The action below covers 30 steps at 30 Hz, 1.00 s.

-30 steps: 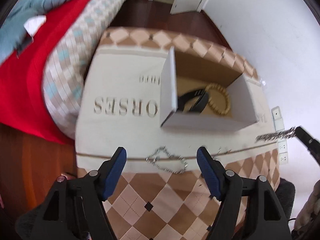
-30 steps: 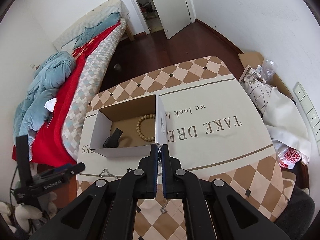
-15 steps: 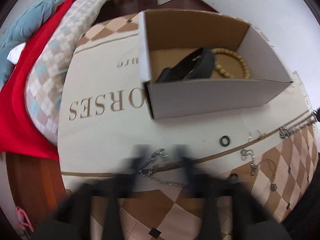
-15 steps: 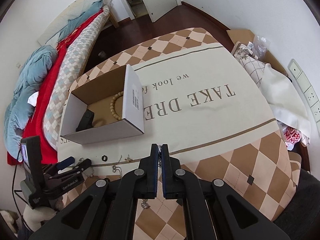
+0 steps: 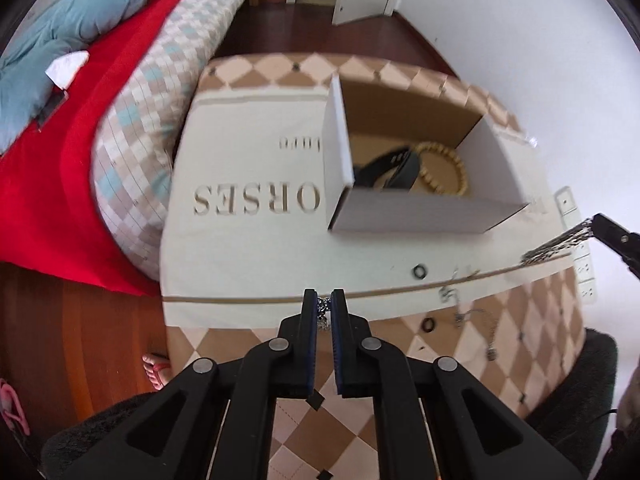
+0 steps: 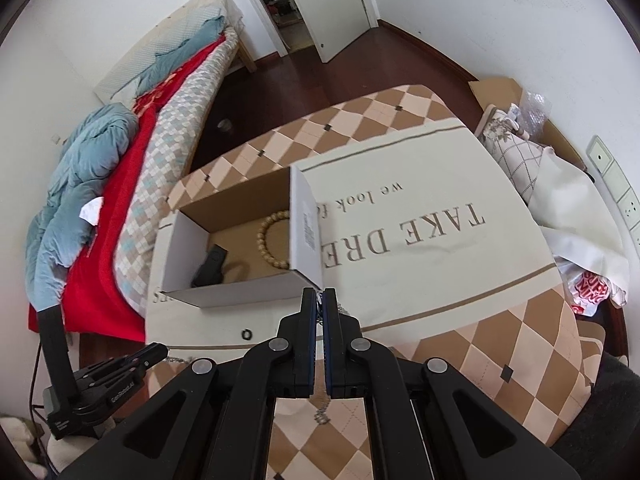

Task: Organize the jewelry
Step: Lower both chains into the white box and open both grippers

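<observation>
My left gripper pinches a silver chain just before the box, above the cloth. My right gripper is clamped on a necklace dangling at the box's near corner. Inside lie beads and a black band; rings sit on open cloth in front

White walls in daylight. Dark reddish wooden floor. An open white door stands at the far end. A bed runs along the left side, carrying a red blanket, a blue-grey duvet and a checked cover. The tabletop bears a cream cloth with brown diamond border and printed lettering. Wall sockets sit on the right-hand wall.
</observation>
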Motion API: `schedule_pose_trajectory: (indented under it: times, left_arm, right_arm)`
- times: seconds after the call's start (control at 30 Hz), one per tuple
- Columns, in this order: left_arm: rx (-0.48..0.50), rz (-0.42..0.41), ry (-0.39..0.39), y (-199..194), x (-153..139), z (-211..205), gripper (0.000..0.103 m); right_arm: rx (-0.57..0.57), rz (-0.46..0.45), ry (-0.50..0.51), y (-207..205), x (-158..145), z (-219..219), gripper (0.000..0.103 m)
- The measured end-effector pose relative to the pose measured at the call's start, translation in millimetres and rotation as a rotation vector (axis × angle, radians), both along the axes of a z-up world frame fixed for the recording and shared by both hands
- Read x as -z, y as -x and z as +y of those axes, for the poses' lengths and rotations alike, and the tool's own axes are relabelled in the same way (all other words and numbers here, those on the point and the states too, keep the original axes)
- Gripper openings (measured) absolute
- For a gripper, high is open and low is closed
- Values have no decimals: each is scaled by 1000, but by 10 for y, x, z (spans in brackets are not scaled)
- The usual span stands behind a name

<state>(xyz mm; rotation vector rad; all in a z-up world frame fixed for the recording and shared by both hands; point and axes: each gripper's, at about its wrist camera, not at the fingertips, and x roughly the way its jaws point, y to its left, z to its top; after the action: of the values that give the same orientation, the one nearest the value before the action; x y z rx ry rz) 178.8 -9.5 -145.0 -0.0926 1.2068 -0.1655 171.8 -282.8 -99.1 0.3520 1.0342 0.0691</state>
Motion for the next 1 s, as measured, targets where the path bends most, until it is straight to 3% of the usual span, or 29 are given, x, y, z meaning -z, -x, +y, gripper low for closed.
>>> schedule_pose_trajectory:
  times: [0.23, 0.4, 0.7, 0.9, 0.97, 1.0]
  left_arm:
    - [50, -118, 72, -158, -719, -90, 4]
    - [104, -165, 87, -512, -1000, -255, 4]
    - [123, -106, 53, -1231, -752, -490, 4]
    - [94, -29, 31, -1528, -576, -493, 8]
    - [76, -21, 31, -1571, -562, -453, 13]
    - [63, -22, 21, -1586, -560, -434, 22]
  right_arm:
    - [-52, -69, -23, -81, -350, 150, 3]
    - [-95, -96, -18, -343, -491, 278, 3]
    - [-166, -7, 6, -1015, -221, 483, 3]
    - [-211, 117, -61, -1355, 92, 501, 3]
    - [-216, 126, -62, -1375, 114, 508, 8]
    - [-217, 131, -50, -1372, 120, 508, 11]
